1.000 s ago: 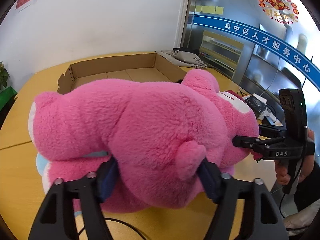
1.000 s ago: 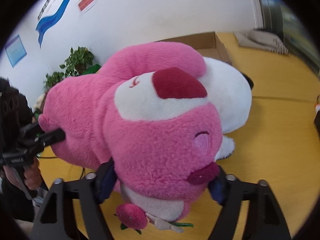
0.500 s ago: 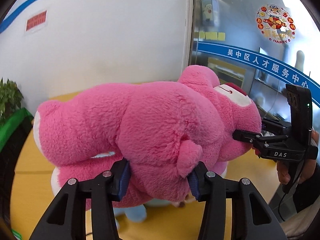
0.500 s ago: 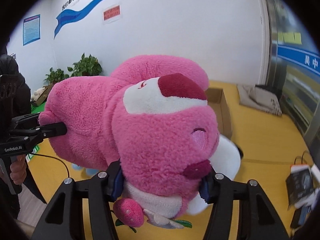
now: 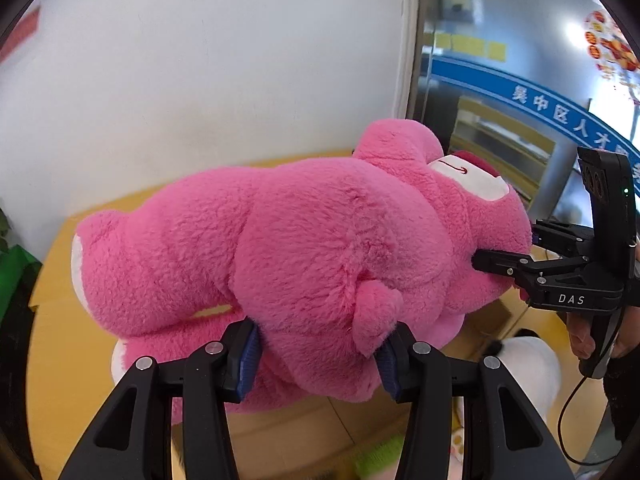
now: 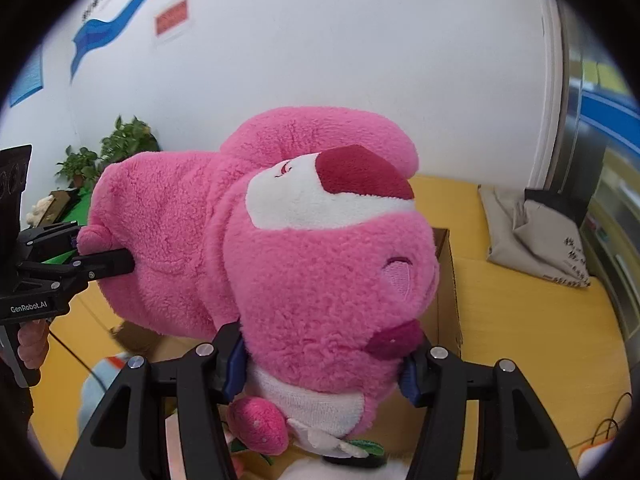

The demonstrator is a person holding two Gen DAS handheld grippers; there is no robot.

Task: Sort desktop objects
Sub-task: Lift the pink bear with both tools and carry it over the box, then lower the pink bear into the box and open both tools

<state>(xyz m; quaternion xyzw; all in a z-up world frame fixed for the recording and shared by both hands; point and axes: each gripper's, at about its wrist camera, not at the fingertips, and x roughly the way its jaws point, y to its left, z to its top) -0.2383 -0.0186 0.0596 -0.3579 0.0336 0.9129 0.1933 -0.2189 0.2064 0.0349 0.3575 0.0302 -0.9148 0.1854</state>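
Both grippers clamp the pink bear [image 5: 304,256], held off the counter [image 6: 532,320]: the left gripper [image 5: 318,354] pinches its rump, the right gripper [image 6: 322,364] its head. Behind stands the cardboard box [image 6: 446,280], probably its destination. Other soft toys [image 5: 532,364] still lie below, so sorting looks unfinished.

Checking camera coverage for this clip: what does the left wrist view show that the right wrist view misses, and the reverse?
Left wrist only: the pink plush bear's back and tail, and a blue banner on glass.
Right wrist only: the bear's face, its strawberry, the cardboard box, potted plants and a grey bag.
Both: the left gripper and right gripper each clamped on the bear above the yellow table.
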